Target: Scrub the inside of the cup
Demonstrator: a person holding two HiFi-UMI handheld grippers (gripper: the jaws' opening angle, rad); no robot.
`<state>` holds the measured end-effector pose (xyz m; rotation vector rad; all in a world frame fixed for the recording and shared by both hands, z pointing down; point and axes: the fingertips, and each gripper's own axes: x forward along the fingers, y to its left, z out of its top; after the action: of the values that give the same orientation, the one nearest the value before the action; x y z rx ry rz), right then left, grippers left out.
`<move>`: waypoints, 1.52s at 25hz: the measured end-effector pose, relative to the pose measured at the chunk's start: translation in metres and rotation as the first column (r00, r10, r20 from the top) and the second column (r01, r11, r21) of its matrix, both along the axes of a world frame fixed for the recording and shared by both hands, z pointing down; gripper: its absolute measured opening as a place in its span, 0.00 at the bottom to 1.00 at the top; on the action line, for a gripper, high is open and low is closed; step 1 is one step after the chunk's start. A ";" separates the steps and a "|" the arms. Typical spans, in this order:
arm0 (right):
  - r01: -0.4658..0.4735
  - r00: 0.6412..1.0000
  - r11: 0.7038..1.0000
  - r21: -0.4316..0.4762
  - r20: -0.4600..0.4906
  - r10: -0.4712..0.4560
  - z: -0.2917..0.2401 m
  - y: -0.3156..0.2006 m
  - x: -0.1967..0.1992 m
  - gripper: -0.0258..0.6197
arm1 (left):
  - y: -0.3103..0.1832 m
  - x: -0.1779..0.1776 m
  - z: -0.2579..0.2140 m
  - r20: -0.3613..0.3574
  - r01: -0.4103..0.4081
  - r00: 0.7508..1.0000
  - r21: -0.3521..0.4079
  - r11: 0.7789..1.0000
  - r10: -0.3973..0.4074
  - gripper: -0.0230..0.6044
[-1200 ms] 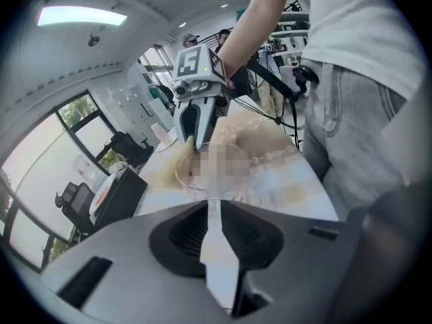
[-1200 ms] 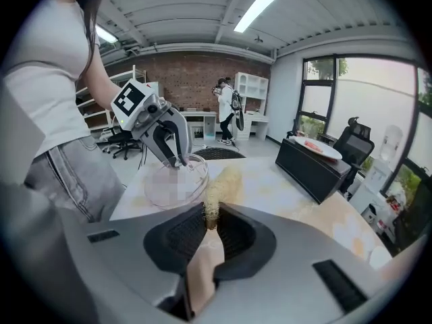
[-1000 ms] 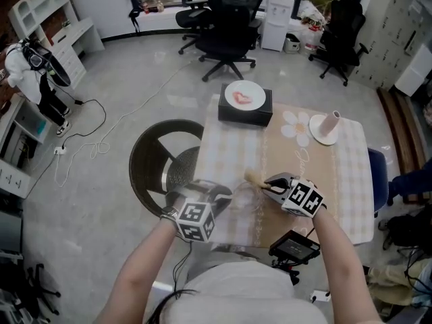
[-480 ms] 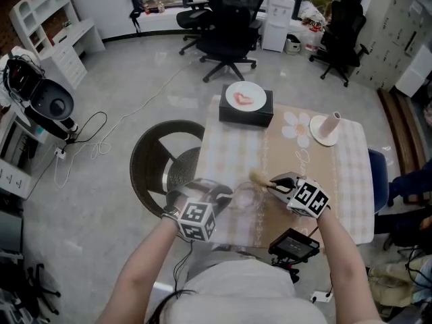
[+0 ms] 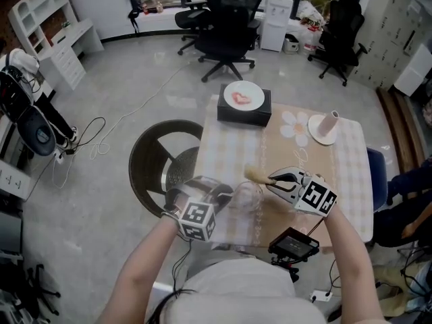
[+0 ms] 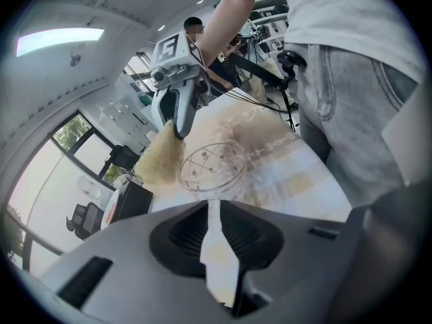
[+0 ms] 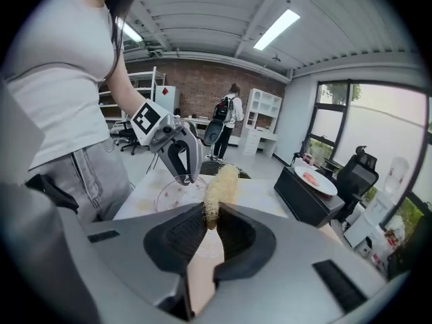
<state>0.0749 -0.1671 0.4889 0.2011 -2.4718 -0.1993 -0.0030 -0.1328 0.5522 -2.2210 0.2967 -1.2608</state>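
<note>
Left claw (image 5: 225, 193) is clenched on the wall of the clear glass cup (image 5: 246, 198), with the rim pinched between its pads in the left gripper view (image 6: 210, 208). The cup (image 6: 212, 167) is tilted with its mouth towards that camera, just above the near middle of the table (image 5: 351, 181). Right claw (image 5: 271, 179) grasps the handle end of a straw-coloured scrubbing brush (image 5: 255, 175), jaws tight around it in the right gripper view (image 7: 209, 225). The bristly head (image 7: 221, 184) reaches out past the fingertips towards the cup. Seen from the left gripper view, the brush (image 6: 160, 160) sits just beside the cup's rim, outside the bowl. A pale checked cloth covers the table. At its far edge stands a black box (image 5: 244, 115) carrying a white plate (image 5: 244, 96) with something pink on it. Towards the far right corner, a pale roll (image 5: 331, 121) stands upright on a small white dish (image 5: 321, 133). A black device (image 5: 295, 246) is fixed at the near edge. A round dark basket chair (image 5: 158, 157) stands on the floor just left of the table.
</note>
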 end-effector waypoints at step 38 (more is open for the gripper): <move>0.124 0.971 0.991 -0.044 -0.201 -0.131 0.031 -0.017 -0.001 0.11 | 0.004 0.010 -0.009 0.117 -0.116 0.988 0.170 0.979 0.097 0.13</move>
<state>0.0735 -0.1845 0.5200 0.0071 -2.2834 -0.2235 0.0068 -0.1287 0.5435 -1.9848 0.2345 -1.2418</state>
